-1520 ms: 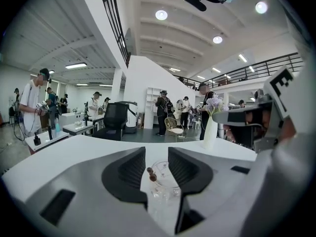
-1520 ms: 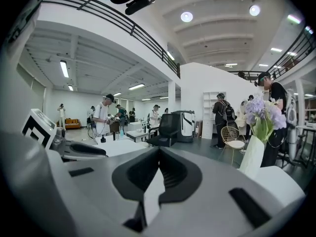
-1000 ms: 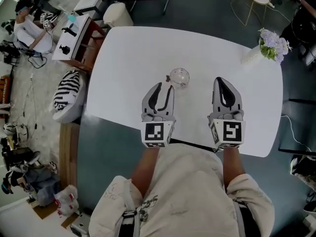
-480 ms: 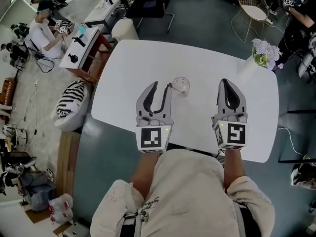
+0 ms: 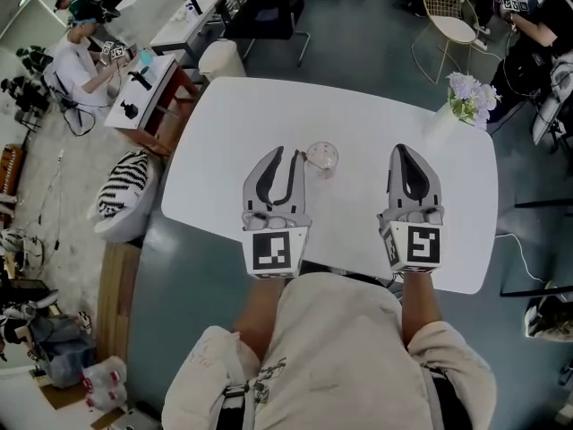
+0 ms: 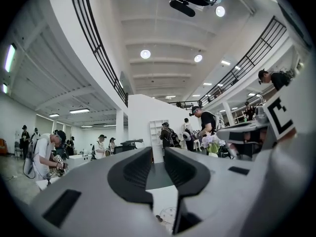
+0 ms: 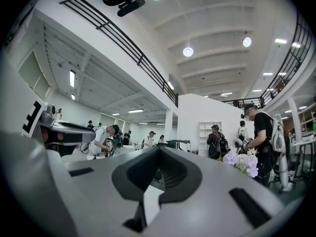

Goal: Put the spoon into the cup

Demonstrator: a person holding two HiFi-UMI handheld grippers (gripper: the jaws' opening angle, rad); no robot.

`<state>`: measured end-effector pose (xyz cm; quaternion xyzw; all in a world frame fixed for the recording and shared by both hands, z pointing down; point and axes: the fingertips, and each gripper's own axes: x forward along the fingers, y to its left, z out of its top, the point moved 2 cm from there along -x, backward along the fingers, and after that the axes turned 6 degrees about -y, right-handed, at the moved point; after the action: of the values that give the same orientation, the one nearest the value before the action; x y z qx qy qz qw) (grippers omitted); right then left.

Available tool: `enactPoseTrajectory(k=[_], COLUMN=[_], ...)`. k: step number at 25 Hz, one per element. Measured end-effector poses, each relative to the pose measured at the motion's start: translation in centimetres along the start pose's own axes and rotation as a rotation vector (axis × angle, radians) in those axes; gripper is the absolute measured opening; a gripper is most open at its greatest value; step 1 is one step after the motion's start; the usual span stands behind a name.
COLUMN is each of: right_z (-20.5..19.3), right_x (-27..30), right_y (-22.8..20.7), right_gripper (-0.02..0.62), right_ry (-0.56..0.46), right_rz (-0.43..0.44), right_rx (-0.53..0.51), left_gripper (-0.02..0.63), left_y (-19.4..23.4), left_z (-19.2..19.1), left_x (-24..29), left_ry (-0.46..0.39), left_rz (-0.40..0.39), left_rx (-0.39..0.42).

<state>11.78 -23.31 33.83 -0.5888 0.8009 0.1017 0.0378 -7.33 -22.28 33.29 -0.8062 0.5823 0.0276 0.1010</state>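
Head view: left hand-held gripper (image 5: 288, 153), just narrowing, gapes empty; right hand-held gripper (image 5: 405, 149) seemingly closed, empty.

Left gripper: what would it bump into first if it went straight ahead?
Probably nothing near: the left gripper, its empty fingers just closing partway, points level over the table. The cup sits lower and slightly right of its line, though depth is unclear.

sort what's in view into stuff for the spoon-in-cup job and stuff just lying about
For the job: glass cup; spoon, seemingly resting in it.
Lying about: flowers at the table corner; striped cushion beside the table.
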Motion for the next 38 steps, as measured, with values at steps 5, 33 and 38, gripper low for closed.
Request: enactPoseTrajectory(k=[5,33,38], right_z=[0.2,-0.5,-1.3], right_x=[-0.2,-0.6,-0.5], right_y=[0.1,-1.0,-1.4], right_gripper=[-0.012,-0.012,-0.012], right_ry=[-0.001,0.037,0.040], right_rz=[-0.001,-0.001,0.002], right_rx=[0.000,-0.010,-0.014], left_gripper=[0.038,0.009,0.009], left_y=[-0.1,-1.8,-2.0], left_z=[0.4,0.0,-0.1], left_x=[-0.1,0.9,1.2], left_ry=[-0.006,0.013,0.014], left_rz=[0.003,-0.016,-0.014], left_rx=[0.008,0.028,0.032])
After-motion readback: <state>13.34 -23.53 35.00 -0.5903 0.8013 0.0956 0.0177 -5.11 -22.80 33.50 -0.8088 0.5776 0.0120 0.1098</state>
